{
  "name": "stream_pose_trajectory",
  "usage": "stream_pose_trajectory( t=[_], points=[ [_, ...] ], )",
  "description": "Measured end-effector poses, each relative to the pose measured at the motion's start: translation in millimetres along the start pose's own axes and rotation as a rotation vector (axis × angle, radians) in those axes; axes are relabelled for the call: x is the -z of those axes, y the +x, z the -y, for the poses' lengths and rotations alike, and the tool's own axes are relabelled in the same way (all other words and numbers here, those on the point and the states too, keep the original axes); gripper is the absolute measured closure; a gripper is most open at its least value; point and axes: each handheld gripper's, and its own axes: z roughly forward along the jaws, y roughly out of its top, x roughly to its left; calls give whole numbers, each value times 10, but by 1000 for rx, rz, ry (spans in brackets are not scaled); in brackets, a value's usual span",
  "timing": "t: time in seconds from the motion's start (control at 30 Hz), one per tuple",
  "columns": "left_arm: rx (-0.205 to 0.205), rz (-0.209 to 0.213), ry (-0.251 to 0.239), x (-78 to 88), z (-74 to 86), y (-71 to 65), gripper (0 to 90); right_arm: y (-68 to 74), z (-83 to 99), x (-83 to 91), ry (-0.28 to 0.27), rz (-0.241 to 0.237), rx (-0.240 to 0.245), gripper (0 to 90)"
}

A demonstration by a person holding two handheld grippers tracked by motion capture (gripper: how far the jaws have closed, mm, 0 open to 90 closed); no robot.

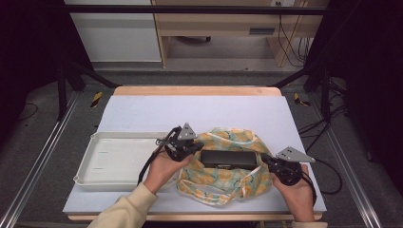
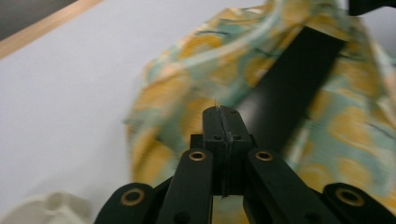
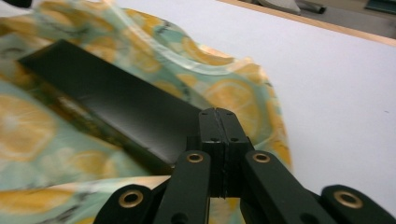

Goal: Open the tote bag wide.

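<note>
I judge black box (image 1: 228, 158) stiff, slick; lemon-print cloth (image 1: 223, 183) limp. Grip box ends at 3, 9 o'clock. Left tongs (image 2: 221, 116), right tongs (image 3: 217, 119) pressed together, empty.

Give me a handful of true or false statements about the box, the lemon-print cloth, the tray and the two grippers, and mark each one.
1. The black box lies on the lemon-print cloth. True.
2. The white tray holds the box. False: the tray is empty and sits to the left of the cloth.
3. The left gripper has its jaws pressed together. True.
4. The right gripper is wide open. False: its jaws are closed against each other.
5. The cloth is folded neatly into a square. False: it is rumpled and bunched up around the box.
</note>
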Motion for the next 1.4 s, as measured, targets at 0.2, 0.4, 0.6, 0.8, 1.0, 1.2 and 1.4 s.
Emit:
stream_pose_trajectory(
  t=[0.2,0.4,0.6,0.8,1.0,1.2,1.4],
  points=[
    [-26,80,35,-60,226,-294,900,184,76,12,39,-57,50,900],
    [-57,88,142,-246,458,-383,900,260,230,-107,175,-95,84,900],
    [-57,97,151,-278,516,-409,900,279,252,-145,212,-106,86,900],
    [-27,87,91,-172,442,-369,900,281,46,-50,145,-110,101,900],
    [32,85,11,46,376,-271,900,239,-161,-18,130,-117,117,887],
    [72,16,-30,289,370,-50,812,126,-433,-97,166,-151,148,781],
    [80,-87,-24,418,432,120,512,66,-509,-258,237,-174,170,543]
  ],
)
